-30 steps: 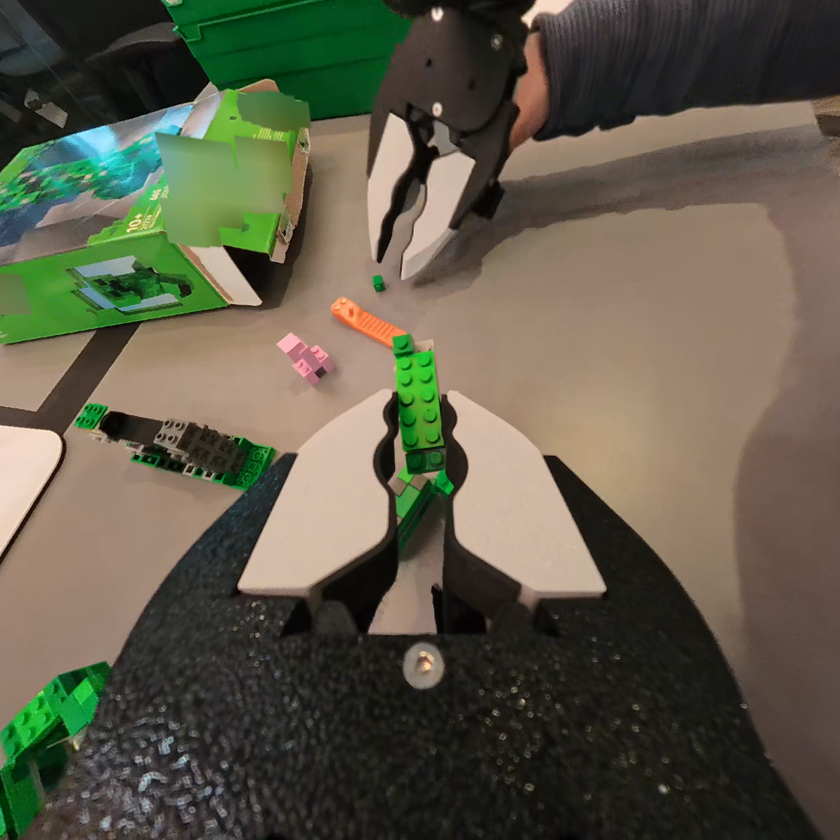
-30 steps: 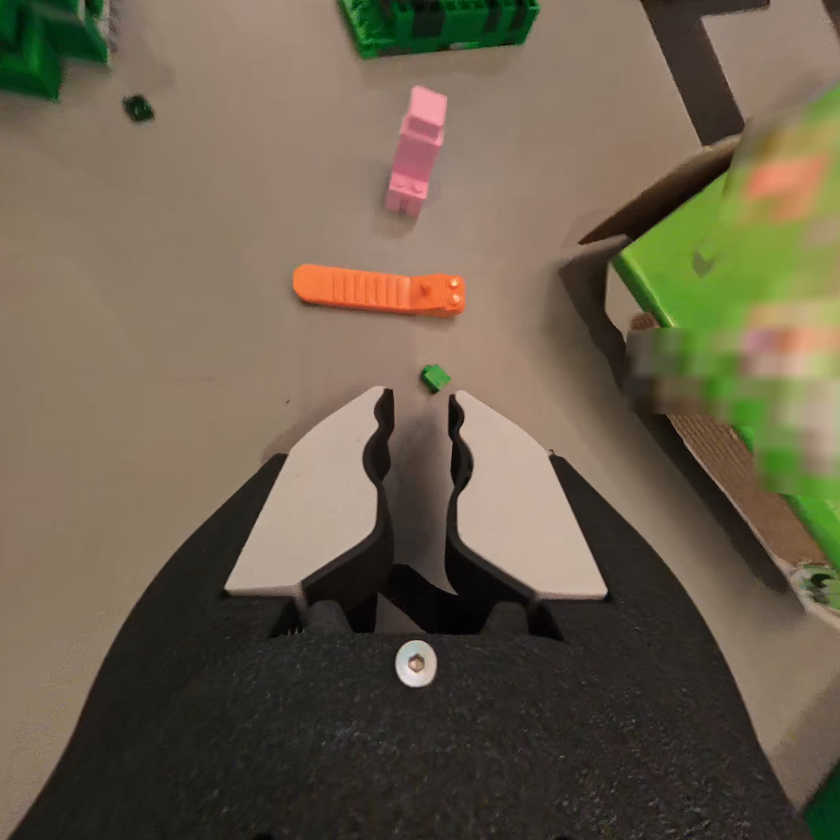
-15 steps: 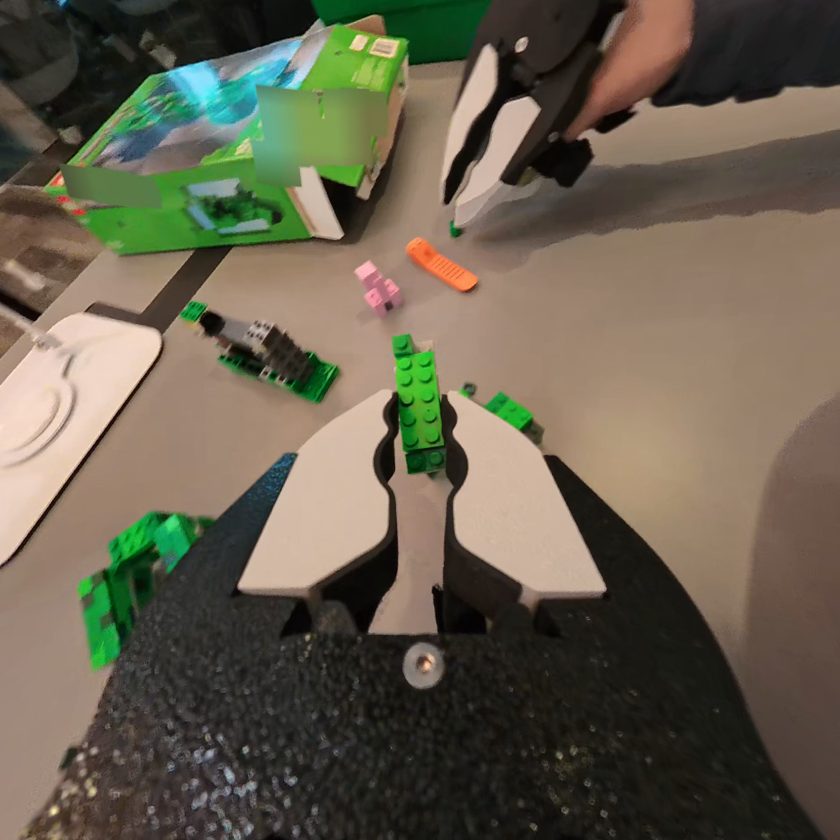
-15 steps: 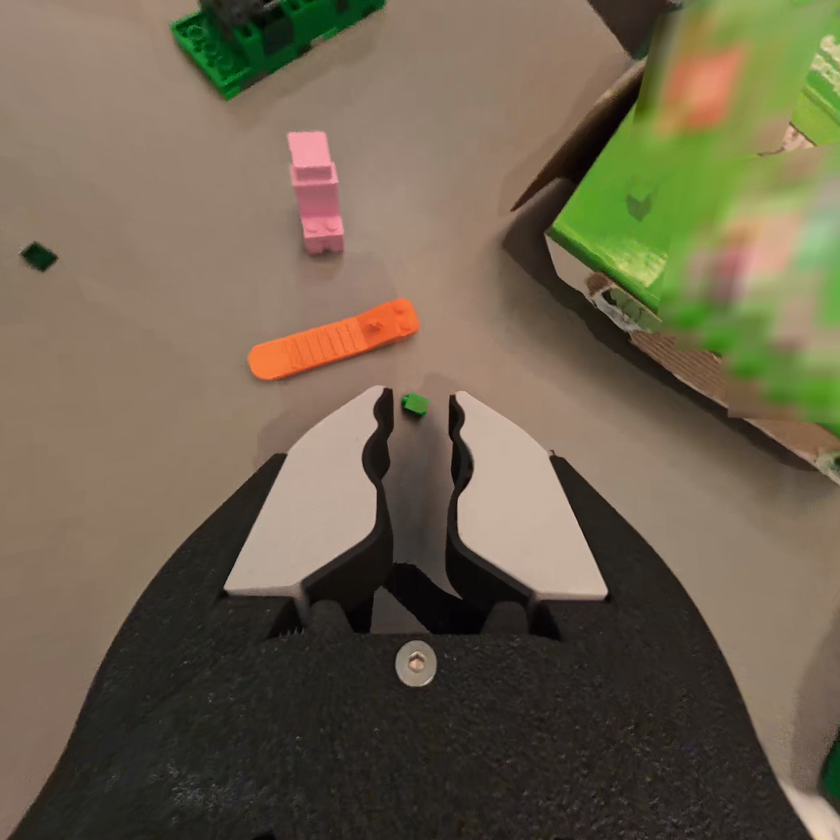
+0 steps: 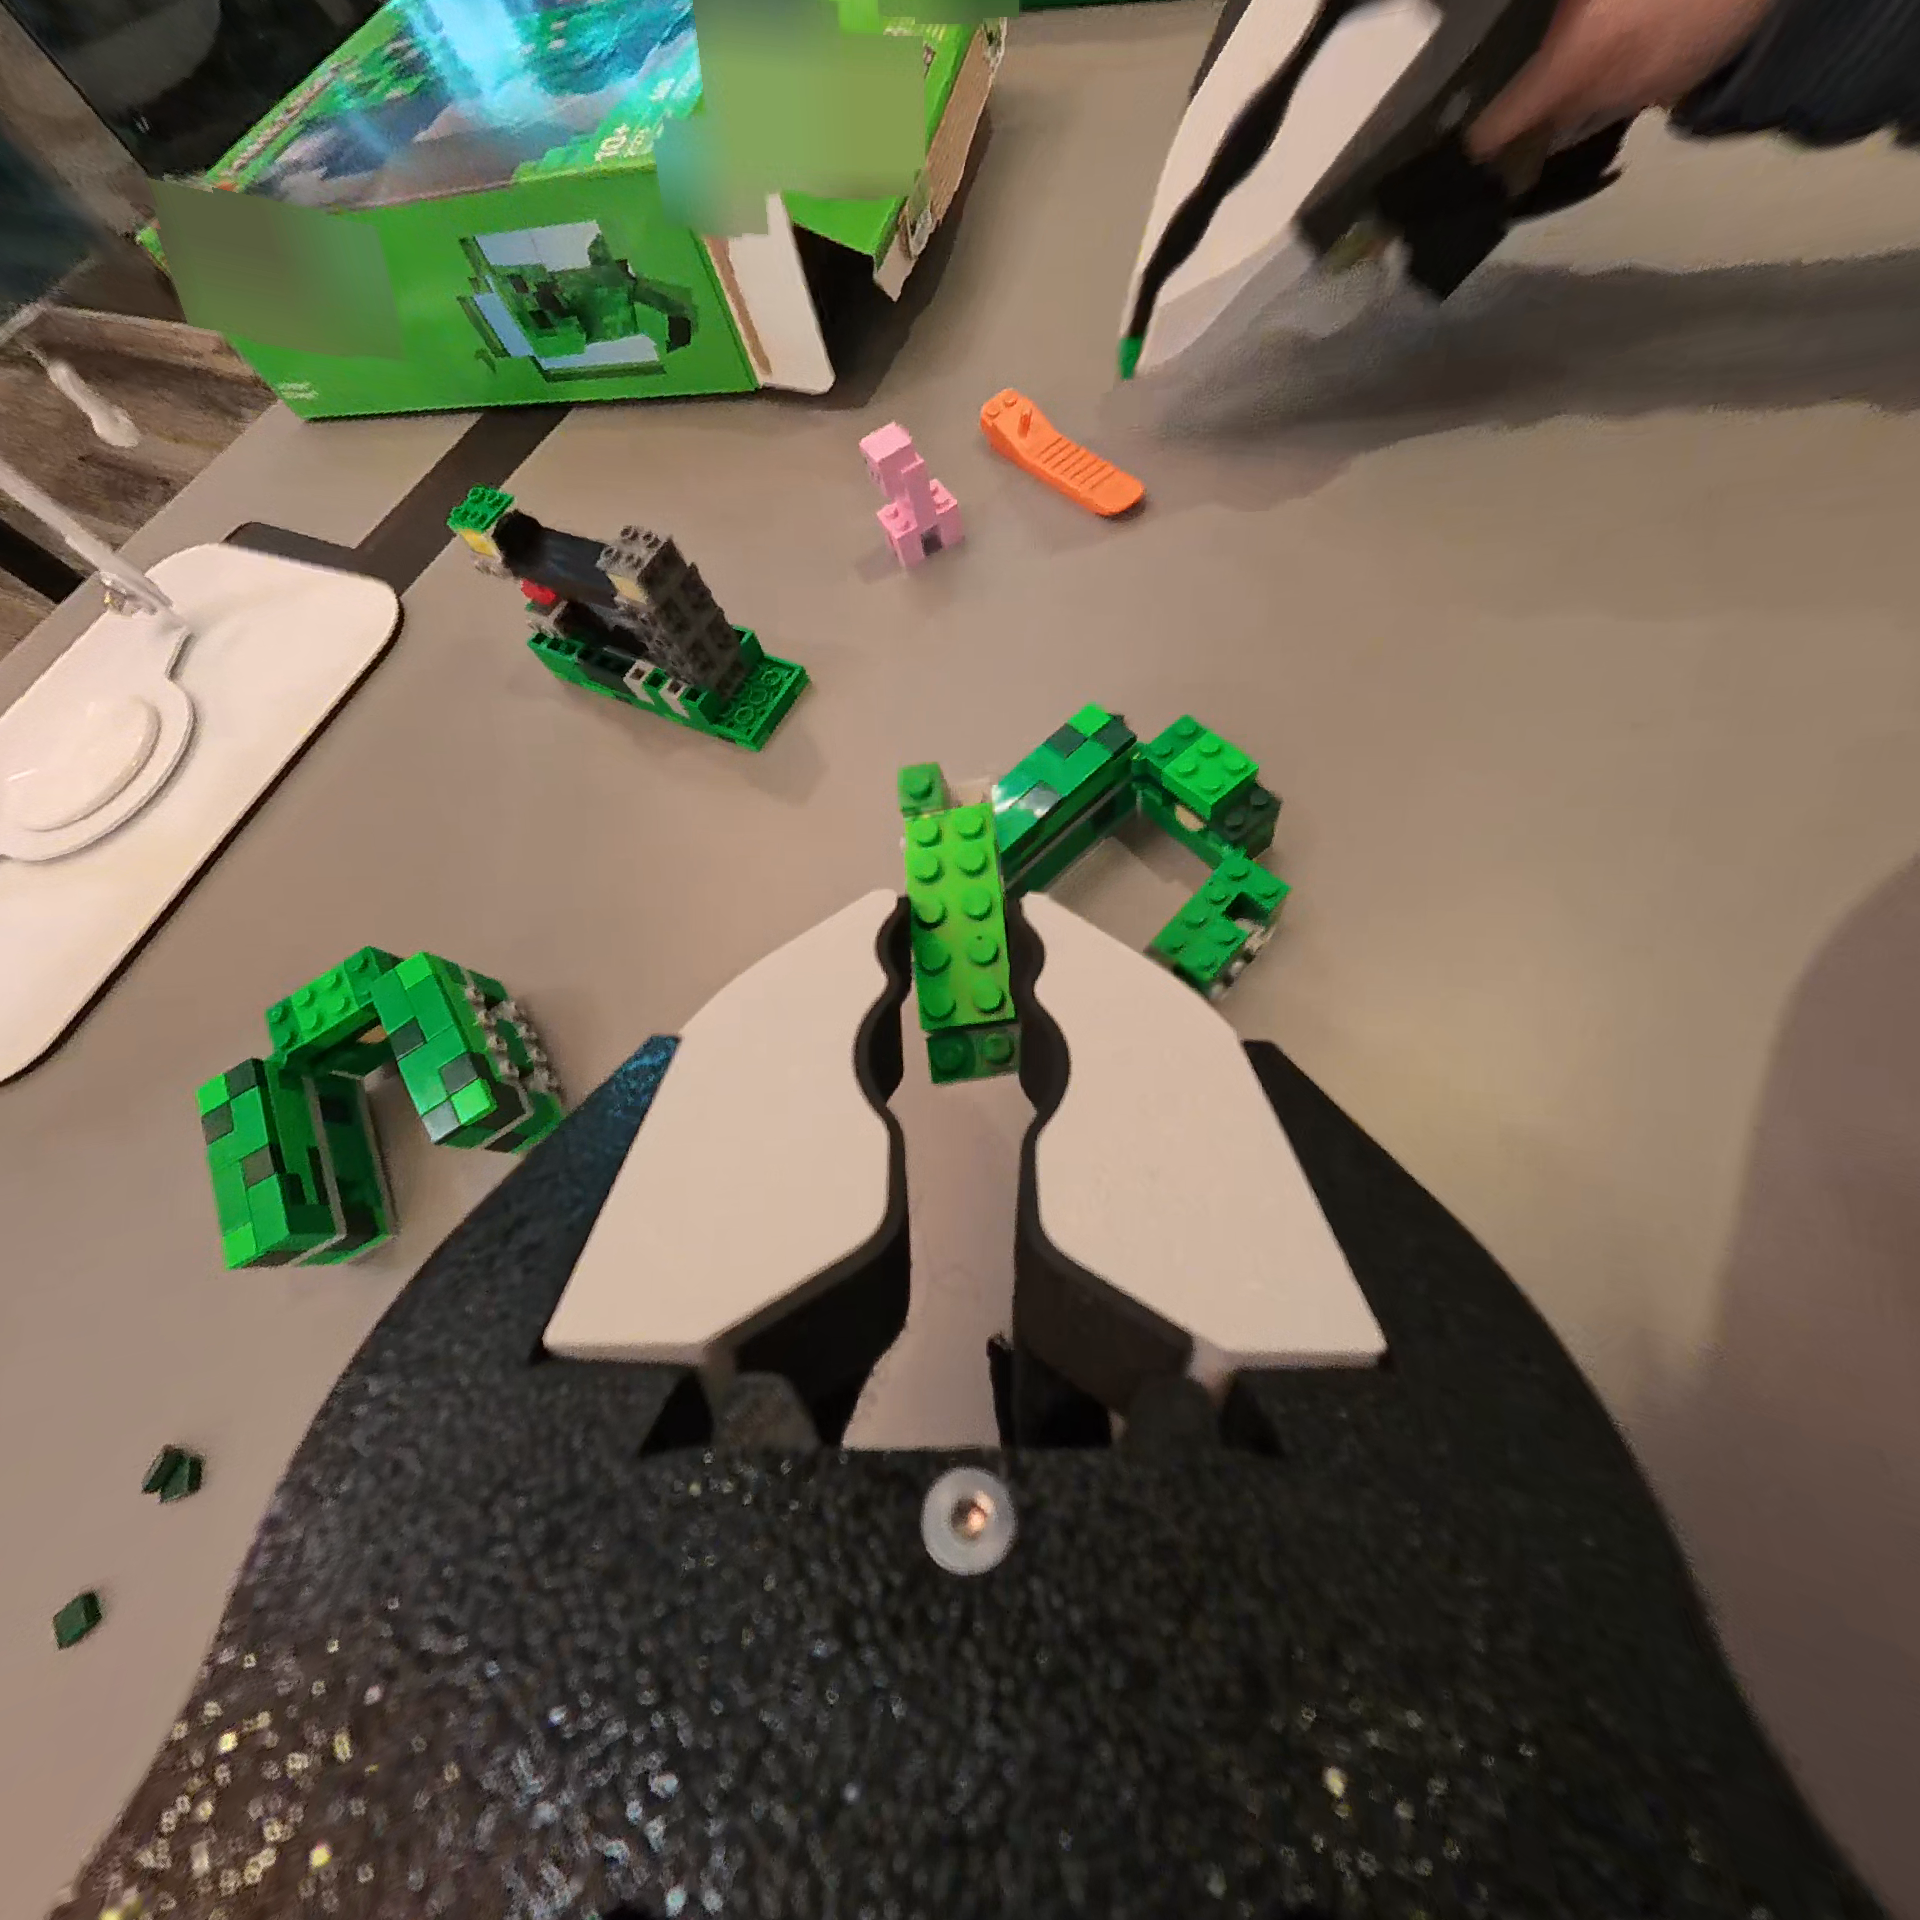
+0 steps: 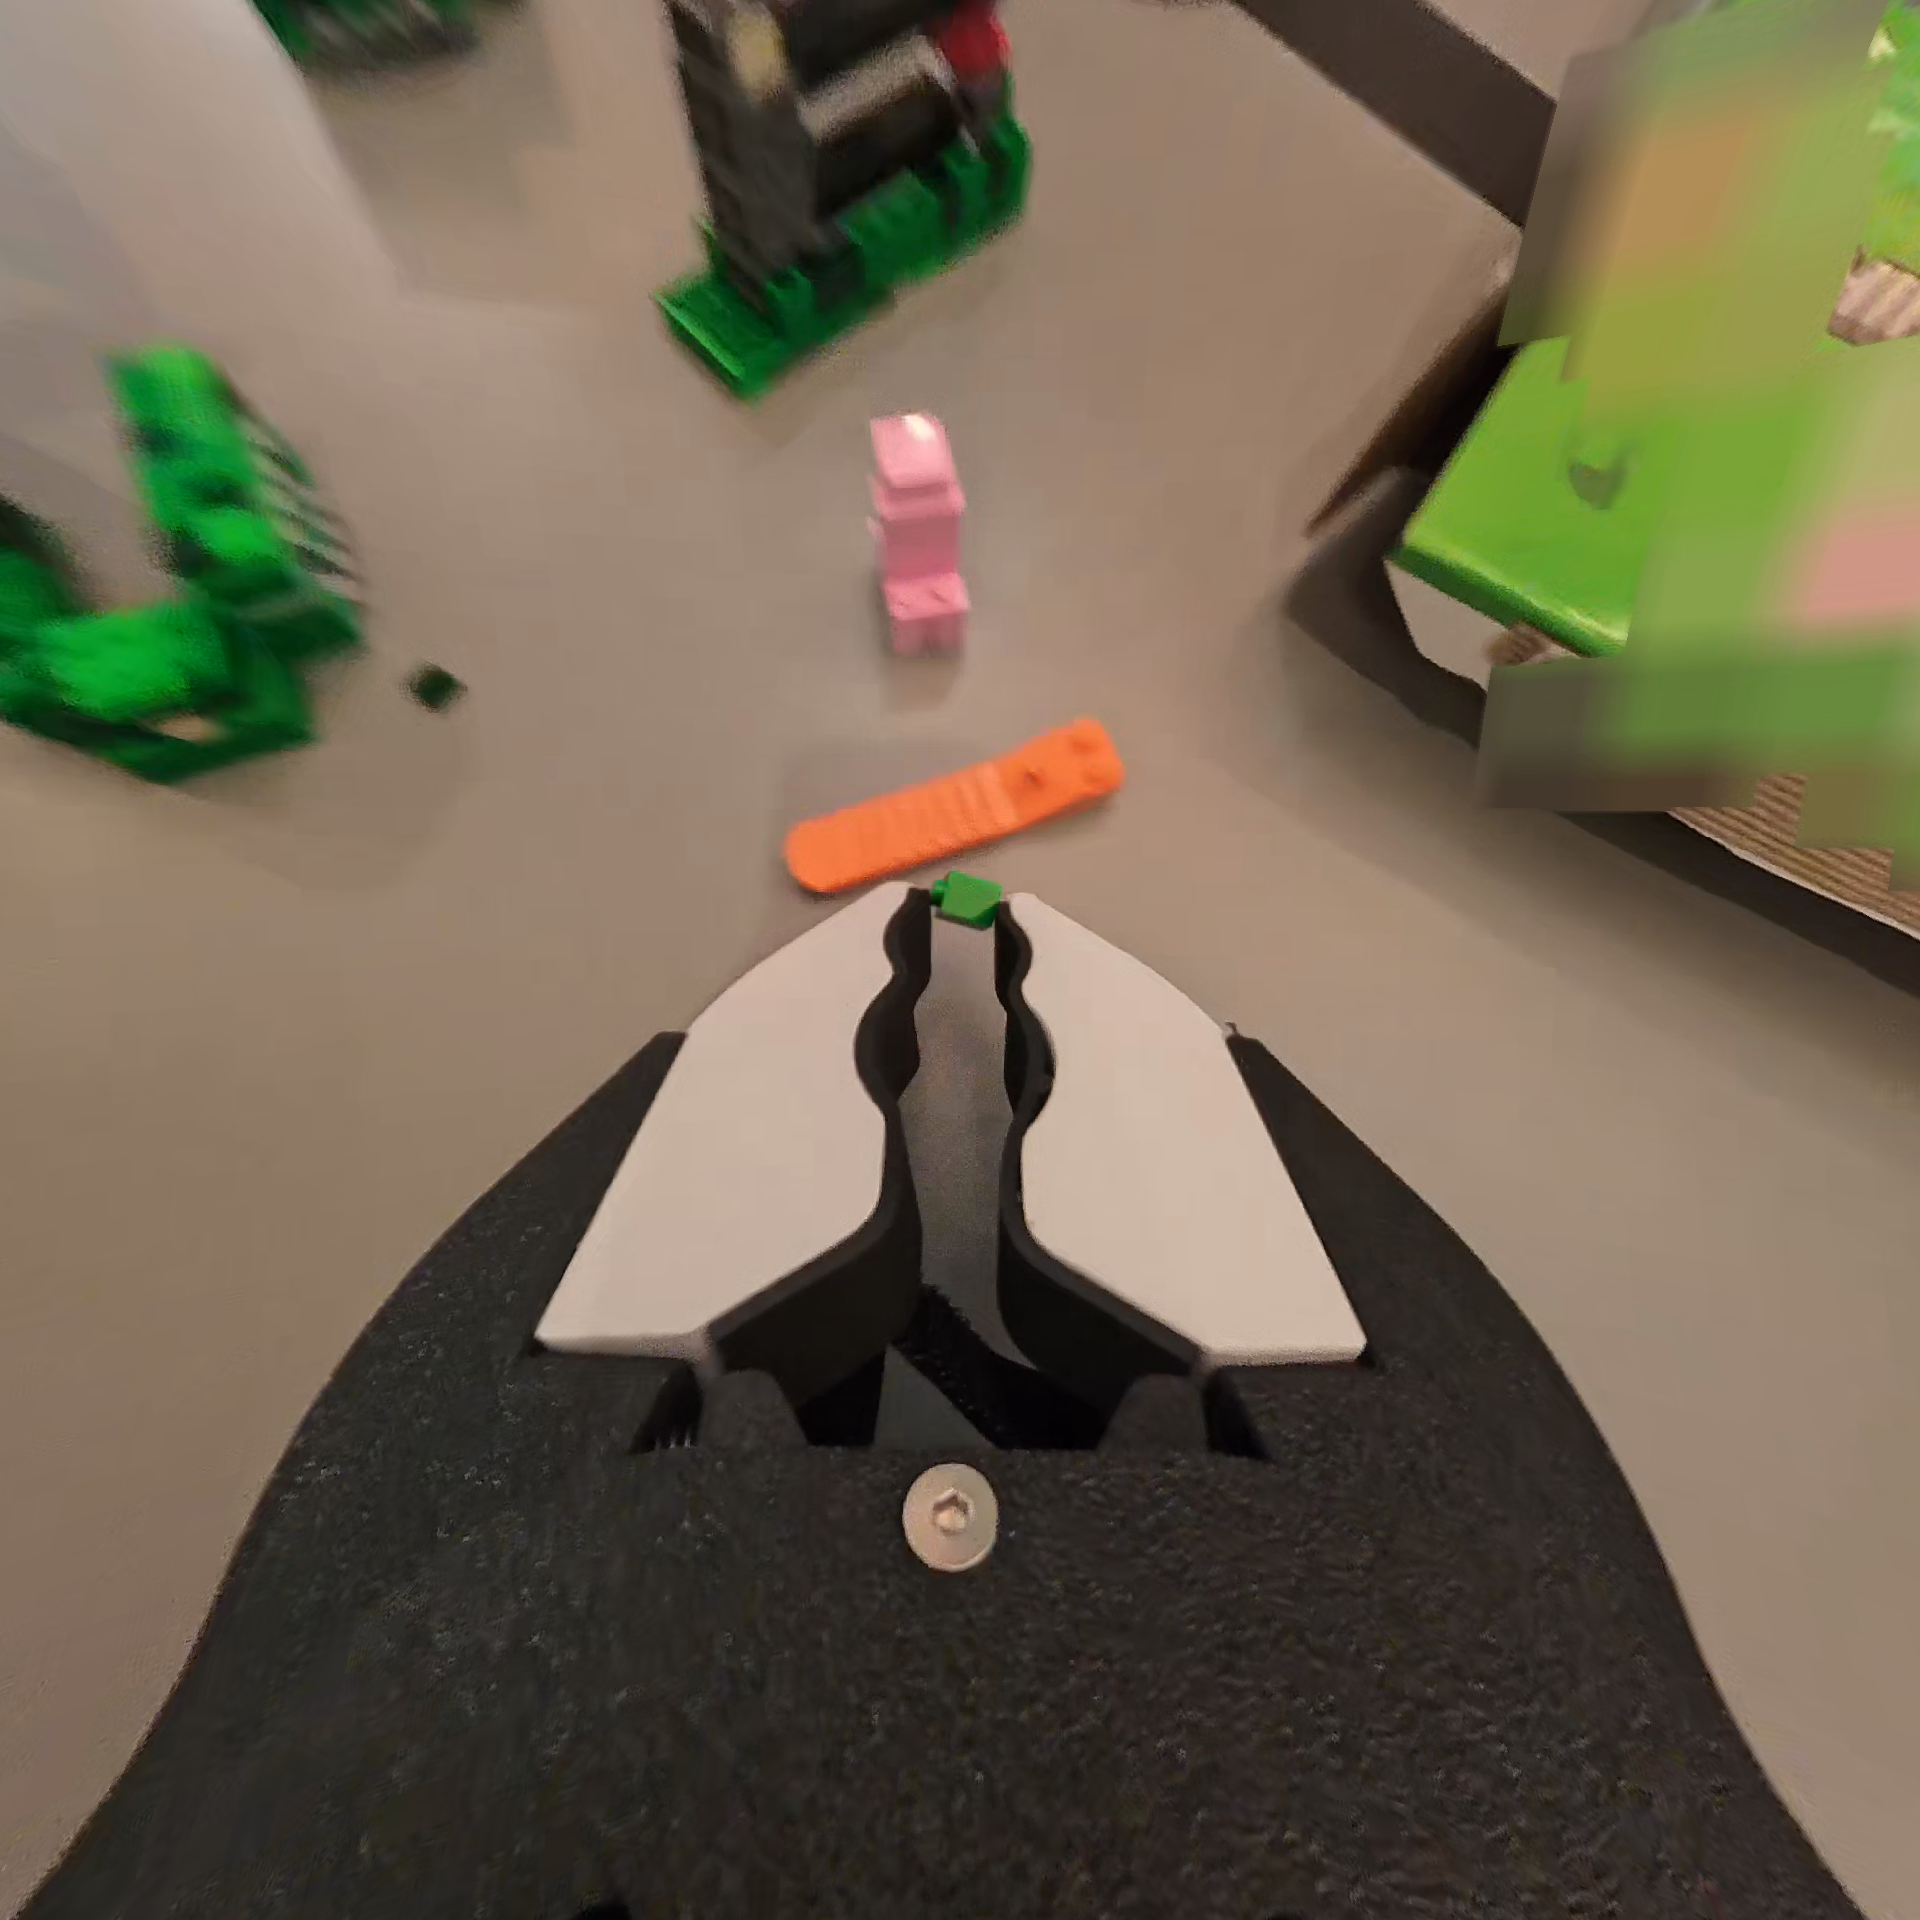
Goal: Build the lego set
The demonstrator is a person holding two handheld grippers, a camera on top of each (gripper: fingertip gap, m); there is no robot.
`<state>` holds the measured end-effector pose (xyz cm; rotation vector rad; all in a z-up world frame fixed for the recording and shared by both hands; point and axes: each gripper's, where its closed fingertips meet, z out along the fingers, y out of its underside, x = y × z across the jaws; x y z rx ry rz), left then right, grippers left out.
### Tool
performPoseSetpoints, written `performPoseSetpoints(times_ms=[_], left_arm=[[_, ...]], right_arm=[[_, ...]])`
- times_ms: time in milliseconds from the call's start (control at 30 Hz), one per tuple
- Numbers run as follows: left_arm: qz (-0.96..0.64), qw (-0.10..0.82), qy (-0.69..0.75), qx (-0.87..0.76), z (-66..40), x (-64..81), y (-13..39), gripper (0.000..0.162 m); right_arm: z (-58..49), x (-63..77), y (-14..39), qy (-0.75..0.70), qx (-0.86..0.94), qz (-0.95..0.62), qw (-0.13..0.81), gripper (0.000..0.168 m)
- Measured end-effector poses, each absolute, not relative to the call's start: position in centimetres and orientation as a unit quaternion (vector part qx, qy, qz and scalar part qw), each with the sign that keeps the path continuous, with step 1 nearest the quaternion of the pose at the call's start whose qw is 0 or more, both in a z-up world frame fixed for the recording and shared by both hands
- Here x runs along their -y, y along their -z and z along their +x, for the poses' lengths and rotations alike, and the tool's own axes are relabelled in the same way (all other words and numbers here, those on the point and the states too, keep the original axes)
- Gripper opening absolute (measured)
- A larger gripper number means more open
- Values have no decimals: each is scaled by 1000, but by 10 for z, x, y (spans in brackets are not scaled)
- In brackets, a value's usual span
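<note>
My left gripper (image 5: 958,909) is shut on a long green brick stack (image 5: 961,920), held above the grey table. A green frame-shaped build (image 5: 1174,821) lies just beyond it, and another green arch build (image 5: 353,1091) lies to the left. My right gripper (image 6: 961,902) is shut on a tiny green brick (image 6: 966,900) at its tips, lifted off the table. In the left wrist view the right gripper (image 5: 1132,353) is at the top right, blurred, with the green bit at its tips.
An orange brick separator (image 5: 1060,465) (image 6: 951,805) and a pink pig figure (image 5: 912,497) (image 6: 916,535) lie mid-table. A grey-and-black build on a green plate (image 5: 644,623) (image 6: 852,187) stands left of them. The green set box (image 5: 499,270) is at the back; a white pad (image 5: 156,758) at the left. About 20 centimeters separates my left fingertips from my right. The green arch build (image 5: 353,1091) is closer to my left gripper, around 20 centimeters from its tips; the right tips are 30 centimeters off.
My right gripper closed on the tiny green brick and lifted it from the table. My left gripper rose and pulled back with the green stack, bringing more builds into view.
</note>
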<state>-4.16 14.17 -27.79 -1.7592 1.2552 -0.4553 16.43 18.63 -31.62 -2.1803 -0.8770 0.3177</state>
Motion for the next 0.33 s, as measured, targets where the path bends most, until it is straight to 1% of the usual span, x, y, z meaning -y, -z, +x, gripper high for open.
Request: performPoseSetpoints(times_ms=[100,167,333], left_arm=[[-742,438,129,-491,-67,-157,293,17],[-772,412,108,-472,-86,-165,308,17],[-822,365,123,-420,-118,-168,335,17]], right_arm=[[140,-172,288,-231,319,-829,397,11],[121,-164,268,-307,296,-809,405,11],[67,-148,225,-484,248,-734,406,11]])
